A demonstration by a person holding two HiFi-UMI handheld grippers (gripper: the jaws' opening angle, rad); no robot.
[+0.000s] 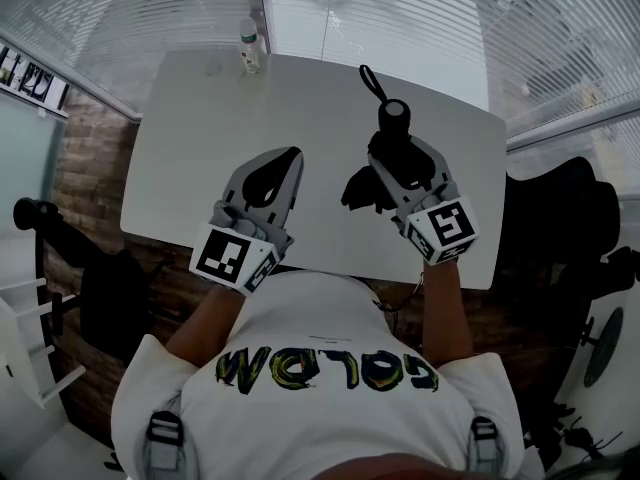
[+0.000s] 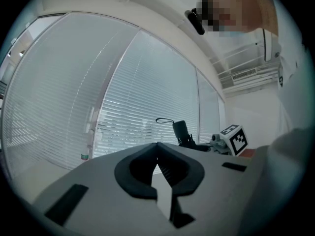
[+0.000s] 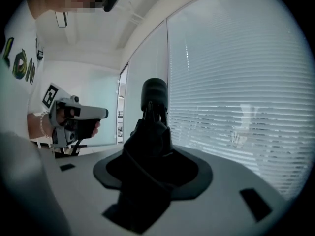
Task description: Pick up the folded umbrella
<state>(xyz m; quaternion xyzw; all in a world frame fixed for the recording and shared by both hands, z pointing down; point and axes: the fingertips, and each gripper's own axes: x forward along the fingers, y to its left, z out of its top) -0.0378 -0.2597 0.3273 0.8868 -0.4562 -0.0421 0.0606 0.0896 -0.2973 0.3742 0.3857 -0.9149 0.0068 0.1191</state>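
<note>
The folded black umbrella (image 1: pixel 385 163) is held up above the white table (image 1: pixel 190 138), my right gripper (image 1: pixel 392 158) shut on its fabric body. Its round handle end (image 1: pixel 393 116) and wrist strap (image 1: pixel 371 80) stick out past the jaws, towards the window. In the right gripper view the umbrella (image 3: pixel 150 146) fills the space between the jaws, handle upward. My left gripper (image 1: pixel 290 160) hovers beside it on the left, shut with nothing in it; its tips meet in the left gripper view (image 2: pixel 157 145), which also shows the umbrella (image 2: pixel 181 132) to the right.
A small clear bottle (image 1: pixel 250 50) stands at the table's far edge by the blinds. A black office chair (image 1: pixel 565 228) is to the right of the table, and another dark chair (image 1: pixel 100 288) to the left. The person's body is close to the near edge.
</note>
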